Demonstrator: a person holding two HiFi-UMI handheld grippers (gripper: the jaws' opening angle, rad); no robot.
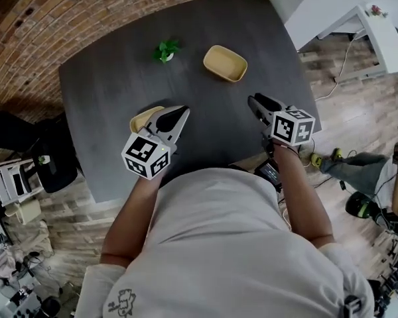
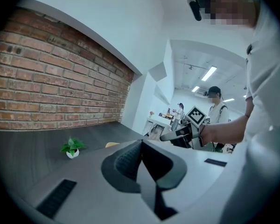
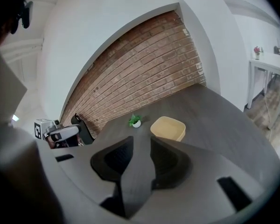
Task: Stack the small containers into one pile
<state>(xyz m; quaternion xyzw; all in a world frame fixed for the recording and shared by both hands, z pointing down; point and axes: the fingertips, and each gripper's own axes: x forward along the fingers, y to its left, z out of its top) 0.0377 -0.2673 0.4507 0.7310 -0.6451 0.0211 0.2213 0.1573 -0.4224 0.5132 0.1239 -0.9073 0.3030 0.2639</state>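
Stacking not started: near container [image 1: 144, 117] and far container [image 1: 225, 63] sit well apart on the table [image 1: 113, 78]; left gripper [image 1: 180, 112] and right gripper [image 1: 255, 101] jaws closed, empty

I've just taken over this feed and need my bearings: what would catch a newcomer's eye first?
On the dark table, the far yellow container sits open and alone, while the near yellow container peeks out beside the left claw. Both the left claw and the right claw are shut and empty, above the table's near part. A small potted plant stands left of the far yellow container, apart from it.
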